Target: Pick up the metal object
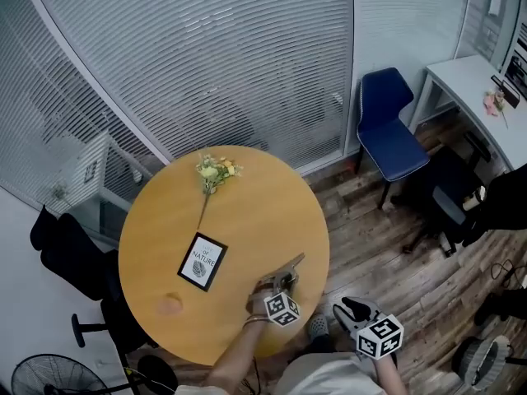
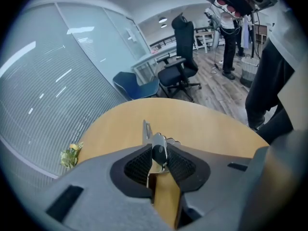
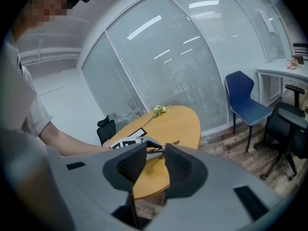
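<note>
On round table (image 1: 247, 212), left to right: one framed card (image 1: 202, 261), one flower sprig (image 1: 216, 171), one metal object (image 1: 286, 270) by near-right rim, long axis slanting up-right. Left gripper (image 1: 277, 284) clamped across its dark pivot, object pointing ahead. Right gripper (image 1: 352, 309) off table, farther, jaws apart, empty.

The left gripper (image 2: 160, 154) and right gripper (image 3: 155, 159) have grey shells and black ribbed fingers (image 3: 180, 167); each bears a cube (image 1: 379, 336) of black-and-white square markers (the person's short-sleeved shirt (image 3: 21, 107) is white).
</note>
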Motion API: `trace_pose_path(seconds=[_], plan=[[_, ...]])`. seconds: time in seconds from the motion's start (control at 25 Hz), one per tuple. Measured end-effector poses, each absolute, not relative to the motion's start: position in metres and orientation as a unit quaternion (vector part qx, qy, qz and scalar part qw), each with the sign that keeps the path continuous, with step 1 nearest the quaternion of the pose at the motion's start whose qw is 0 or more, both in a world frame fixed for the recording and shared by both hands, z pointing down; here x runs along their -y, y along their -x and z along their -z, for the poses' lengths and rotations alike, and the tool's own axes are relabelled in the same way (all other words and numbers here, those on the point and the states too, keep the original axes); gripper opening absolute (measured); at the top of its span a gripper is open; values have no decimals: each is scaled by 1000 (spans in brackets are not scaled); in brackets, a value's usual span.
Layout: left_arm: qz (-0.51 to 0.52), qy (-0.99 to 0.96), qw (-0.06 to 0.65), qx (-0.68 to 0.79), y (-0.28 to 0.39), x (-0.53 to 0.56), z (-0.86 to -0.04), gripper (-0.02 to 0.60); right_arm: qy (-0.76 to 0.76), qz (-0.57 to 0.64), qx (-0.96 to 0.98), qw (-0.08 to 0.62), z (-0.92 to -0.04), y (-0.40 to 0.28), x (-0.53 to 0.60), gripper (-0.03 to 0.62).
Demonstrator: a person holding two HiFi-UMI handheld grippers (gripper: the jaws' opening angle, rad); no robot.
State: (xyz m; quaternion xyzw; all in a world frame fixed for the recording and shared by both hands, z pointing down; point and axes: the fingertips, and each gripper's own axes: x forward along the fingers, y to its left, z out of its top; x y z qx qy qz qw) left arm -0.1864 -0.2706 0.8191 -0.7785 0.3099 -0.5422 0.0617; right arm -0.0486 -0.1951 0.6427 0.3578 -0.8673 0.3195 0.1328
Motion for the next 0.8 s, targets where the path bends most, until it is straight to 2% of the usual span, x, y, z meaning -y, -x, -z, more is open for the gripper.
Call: trace_pose_path(seconds=[0.36,0.8], plan=[[563,764,89,-301,187,270,-820,77,-363,-311,868,133,-640,43,194,112],[546,770,64,-325,192,274,-804,28,-372,-308,864,143,-646,44,186,91]])
